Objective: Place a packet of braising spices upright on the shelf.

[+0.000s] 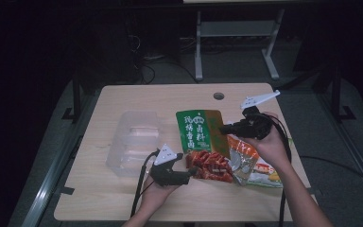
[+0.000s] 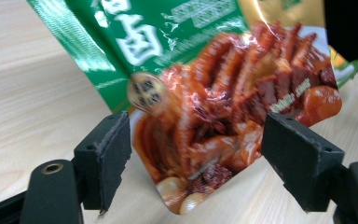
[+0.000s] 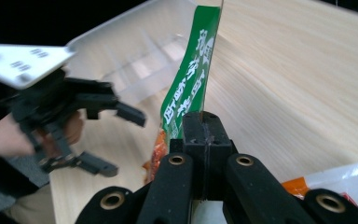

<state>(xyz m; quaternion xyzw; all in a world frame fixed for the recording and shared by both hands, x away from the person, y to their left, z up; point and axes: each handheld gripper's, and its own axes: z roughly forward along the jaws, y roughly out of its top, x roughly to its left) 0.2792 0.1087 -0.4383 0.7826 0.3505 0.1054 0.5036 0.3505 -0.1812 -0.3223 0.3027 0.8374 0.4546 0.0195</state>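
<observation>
— What's nearest?
— The left claw (image 2: 196, 154) stands wide, jaws either side of the green sauce packet (image 1: 203, 142) without pressing.
— And the right claw (image 3: 204, 135)?
— Clamped on that packet's edge, above the counter (image 1: 123, 194).
— Beyond?
— One clear container (image 1: 134, 142); a second packet (image 1: 260, 170) half covered.

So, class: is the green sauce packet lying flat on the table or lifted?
Lifted: the right gripper pinches the green packet by its edge, bottom corner hanging above the table.
</observation>
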